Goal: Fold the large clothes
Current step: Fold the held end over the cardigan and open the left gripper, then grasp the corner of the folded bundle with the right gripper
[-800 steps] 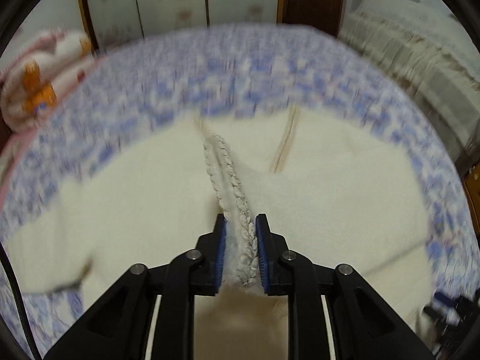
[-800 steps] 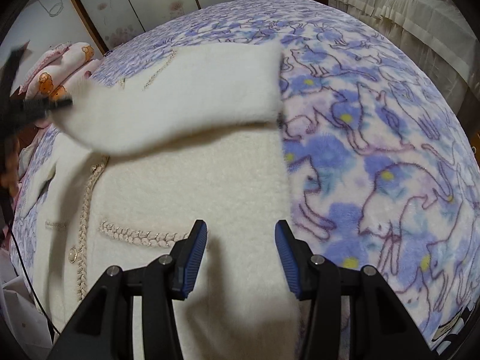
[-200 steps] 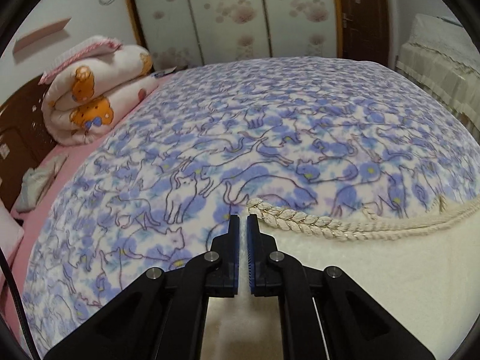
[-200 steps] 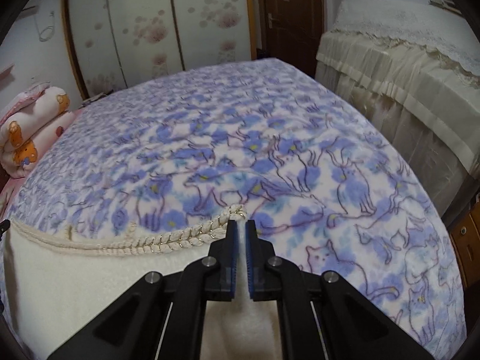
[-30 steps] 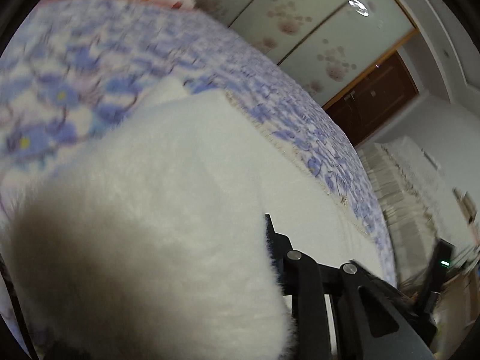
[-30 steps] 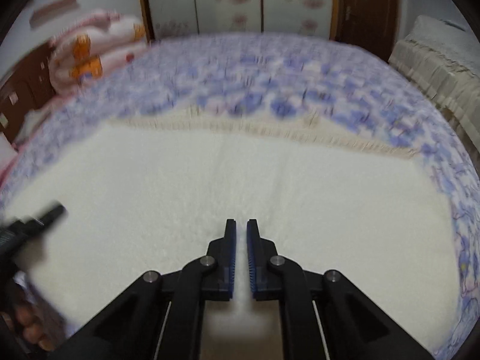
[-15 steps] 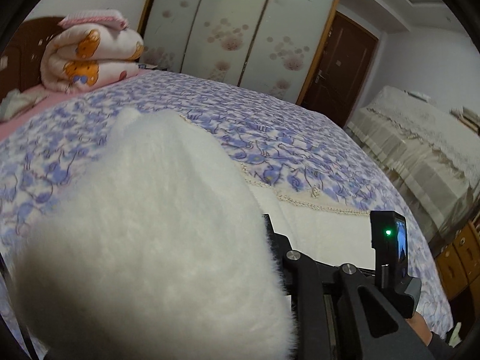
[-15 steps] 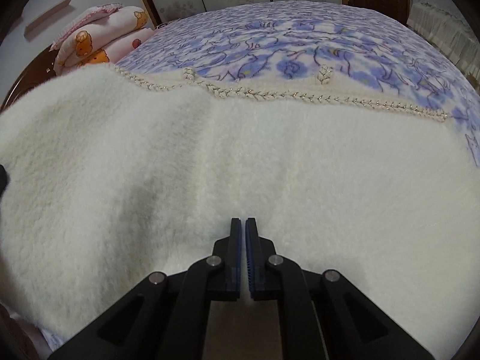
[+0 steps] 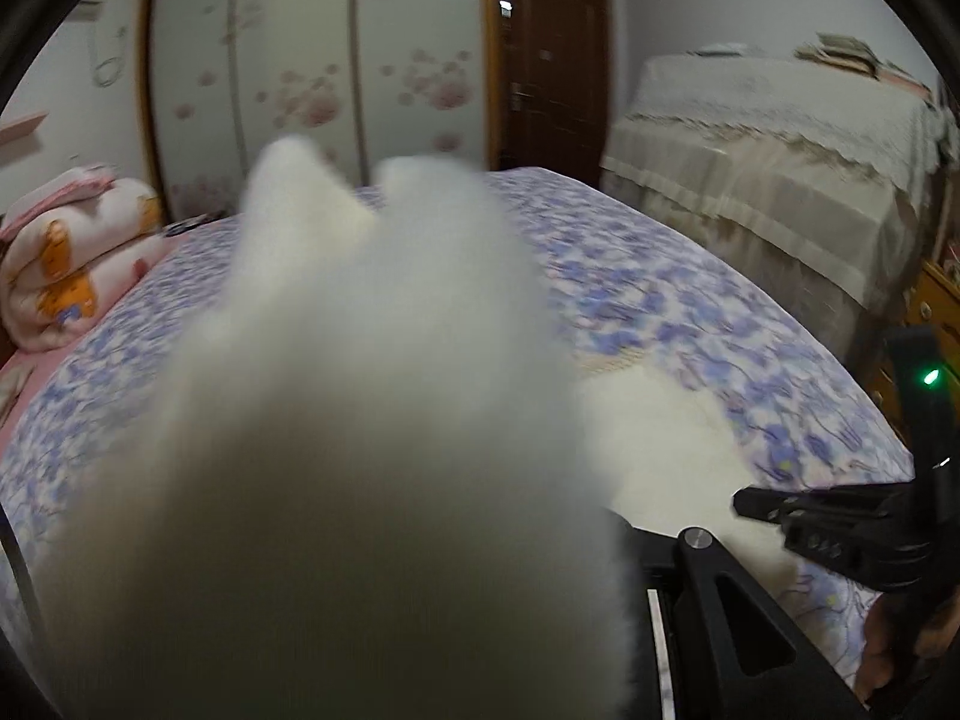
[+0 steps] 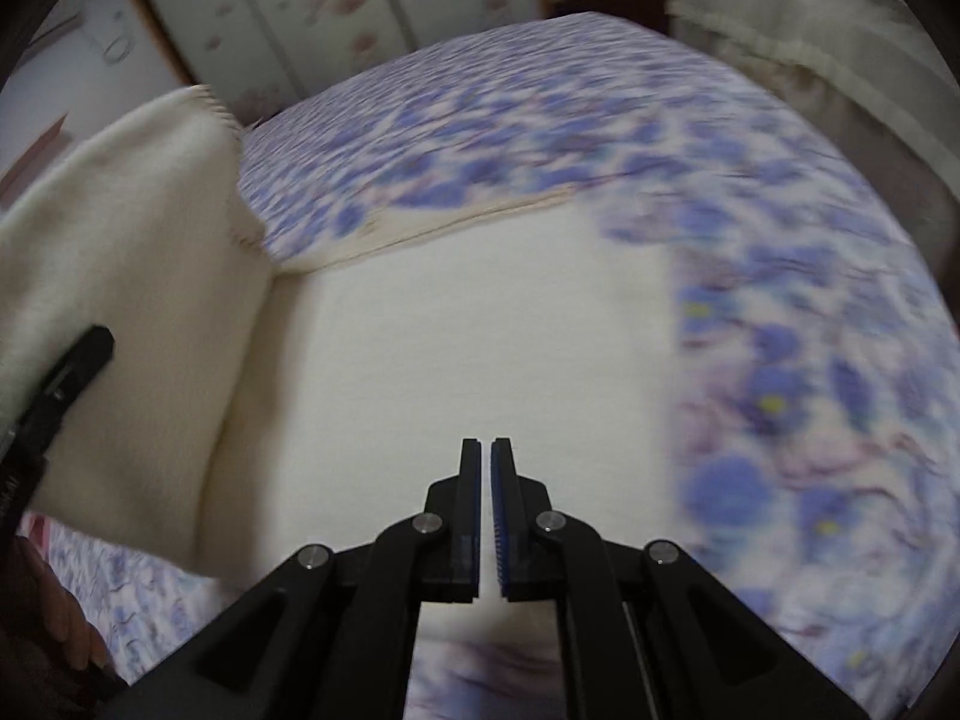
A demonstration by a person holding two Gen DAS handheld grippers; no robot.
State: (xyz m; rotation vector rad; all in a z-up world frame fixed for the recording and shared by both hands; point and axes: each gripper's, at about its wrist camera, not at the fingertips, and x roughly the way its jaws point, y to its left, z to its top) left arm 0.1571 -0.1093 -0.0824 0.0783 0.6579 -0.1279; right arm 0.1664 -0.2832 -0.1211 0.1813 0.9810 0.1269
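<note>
The left tool (image 9: pixel 612 516) holds a lifted flap of the cream coat (image 10: pixel 456 324), which fills its view nearer than half a second ago. The right tool (image 10: pixel 486 474) is closed and empty; half a second ago it lay against the fabric. Beyond, the coat lies flat near the bed (image 10: pixel 780 252) foot edge. Probably the fold-over is underway.

Floral wardrobe doors (image 9: pixel 312 78) beside brown door (image 9: pixel 549 66).
</note>
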